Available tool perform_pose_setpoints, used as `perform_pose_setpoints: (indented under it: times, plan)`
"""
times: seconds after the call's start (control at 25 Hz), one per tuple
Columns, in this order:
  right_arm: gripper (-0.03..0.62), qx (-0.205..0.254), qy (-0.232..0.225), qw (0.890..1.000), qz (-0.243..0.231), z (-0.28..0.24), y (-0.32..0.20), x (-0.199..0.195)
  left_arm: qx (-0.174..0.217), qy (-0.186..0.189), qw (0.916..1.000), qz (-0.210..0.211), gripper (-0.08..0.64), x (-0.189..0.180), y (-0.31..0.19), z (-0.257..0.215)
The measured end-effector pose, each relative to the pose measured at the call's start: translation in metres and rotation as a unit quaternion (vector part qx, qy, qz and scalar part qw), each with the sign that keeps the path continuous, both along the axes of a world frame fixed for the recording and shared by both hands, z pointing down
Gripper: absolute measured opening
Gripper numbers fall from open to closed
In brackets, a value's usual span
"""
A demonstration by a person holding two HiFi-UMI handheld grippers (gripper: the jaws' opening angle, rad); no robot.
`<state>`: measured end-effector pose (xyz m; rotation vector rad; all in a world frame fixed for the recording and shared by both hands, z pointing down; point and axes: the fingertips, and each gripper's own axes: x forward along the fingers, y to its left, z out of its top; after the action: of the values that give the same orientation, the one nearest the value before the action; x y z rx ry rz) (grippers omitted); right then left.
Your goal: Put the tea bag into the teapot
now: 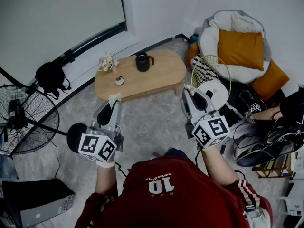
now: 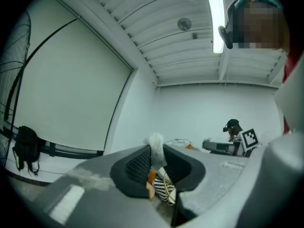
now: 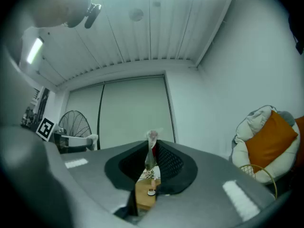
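Note:
My left gripper [image 1: 115, 99] is held level in front of the person and is shut on a whitish crumpled tea bag [image 2: 156, 147], which sticks up between its pads. My right gripper [image 1: 186, 90] is shut on a thin translucent strip with a reddish patch [image 3: 151, 148], which looks like a piece of wrapper. The two grippers are well apart. The black teapot [image 1: 144, 61] stands on the far side of the low oval wooden table [image 1: 161, 77], beyond both grippers. Through the right jaws I see part of that table [image 3: 141, 196].
On the table are a small bunch of flowers [image 1: 108, 62] and a small round dish [image 1: 119, 80]. A floor fan [image 1: 21, 120] stands at the left. At the right are a wire basket [image 1: 210, 70], a round chair with an orange cushion [image 1: 241, 49] and another person.

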<state>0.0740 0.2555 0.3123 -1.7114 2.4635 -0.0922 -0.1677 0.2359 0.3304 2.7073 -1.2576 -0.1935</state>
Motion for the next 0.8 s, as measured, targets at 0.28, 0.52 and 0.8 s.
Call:
perform_pose_setpoints:
  times: [0.28,0.52,0.8]
  plan:
    - [0.038,0.003,0.003,1.000,-0.002,0.004,0.005,-0.011,-0.001,-0.003,1.0000,0.004,0.069,-0.003,0.001,0.007]
    - [0.039,0.006,0.011,1.000,-0.010,0.002,0.004,-0.022,-0.002,-0.002,0.9999,0.016,0.069,0.000,-0.002,0.008]
    - [0.043,0.004,0.004,1.000,-0.015,0.002,0.001,-0.023,-0.002,0.001,0.9996,0.028,0.071,0.005,-0.008,0.007]
